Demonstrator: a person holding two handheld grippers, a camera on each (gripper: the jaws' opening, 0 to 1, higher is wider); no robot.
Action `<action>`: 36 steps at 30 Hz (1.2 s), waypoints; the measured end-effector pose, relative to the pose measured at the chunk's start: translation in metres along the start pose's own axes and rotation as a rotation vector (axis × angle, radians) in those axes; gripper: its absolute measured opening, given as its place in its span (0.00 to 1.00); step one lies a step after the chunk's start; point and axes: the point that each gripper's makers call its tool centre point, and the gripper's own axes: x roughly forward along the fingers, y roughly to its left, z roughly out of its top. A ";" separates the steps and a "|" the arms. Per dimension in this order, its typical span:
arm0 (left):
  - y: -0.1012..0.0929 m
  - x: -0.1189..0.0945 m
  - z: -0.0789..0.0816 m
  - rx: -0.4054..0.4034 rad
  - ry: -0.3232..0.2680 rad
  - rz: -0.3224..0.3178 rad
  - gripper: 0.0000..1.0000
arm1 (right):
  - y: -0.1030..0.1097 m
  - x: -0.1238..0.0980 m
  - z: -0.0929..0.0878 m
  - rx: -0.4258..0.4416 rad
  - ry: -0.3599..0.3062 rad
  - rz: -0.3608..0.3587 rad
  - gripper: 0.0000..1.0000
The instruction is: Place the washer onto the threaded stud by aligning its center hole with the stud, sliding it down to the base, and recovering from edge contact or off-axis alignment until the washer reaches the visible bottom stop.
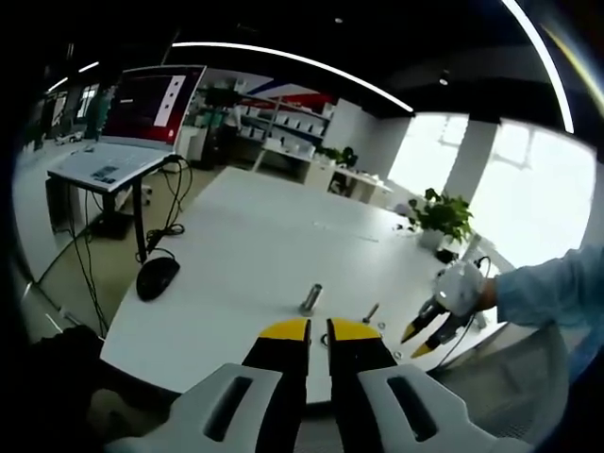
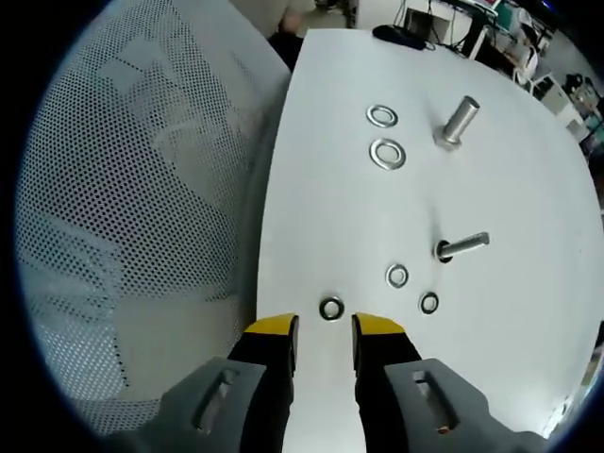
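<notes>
On the white table (image 2: 528, 189) stand a thick stud (image 2: 456, 123) and a thin threaded stud (image 2: 461, 246). Two large washers (image 2: 388, 153) lie beside the thick one, and two small washers (image 2: 397, 276) lie by the thin stud. A third small washer (image 2: 331, 308) lies flat just ahead of my right gripper (image 2: 326, 330), which is open with nothing in it. My left gripper (image 1: 318, 330) hangs over the near table edge, jaws close together and empty, facing both studs (image 1: 310, 298). The right gripper (image 1: 415, 342) enters this view from the right, held by a blue-sleeved hand.
A mesh chair back (image 2: 142, 189) stands against the table's edge in the right gripper view. A black mouse (image 1: 158, 277) lies at the table's left corner. A screen on a stand (image 1: 151, 99) is beyond it, and a potted plant (image 1: 442, 217) is at the far right.
</notes>
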 end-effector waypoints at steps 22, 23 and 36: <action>0.000 0.000 0.001 -0.011 -0.010 0.002 0.05 | -0.006 0.015 -0.001 -0.084 0.050 -0.010 0.22; 0.000 0.000 0.001 -0.010 -0.009 0.002 0.05 | -0.006 0.015 -0.001 -0.084 0.048 -0.013 0.22; 0.000 -0.001 0.001 -0.011 -0.008 0.004 0.05 | -0.011 0.014 -0.001 -0.103 0.047 -0.059 0.14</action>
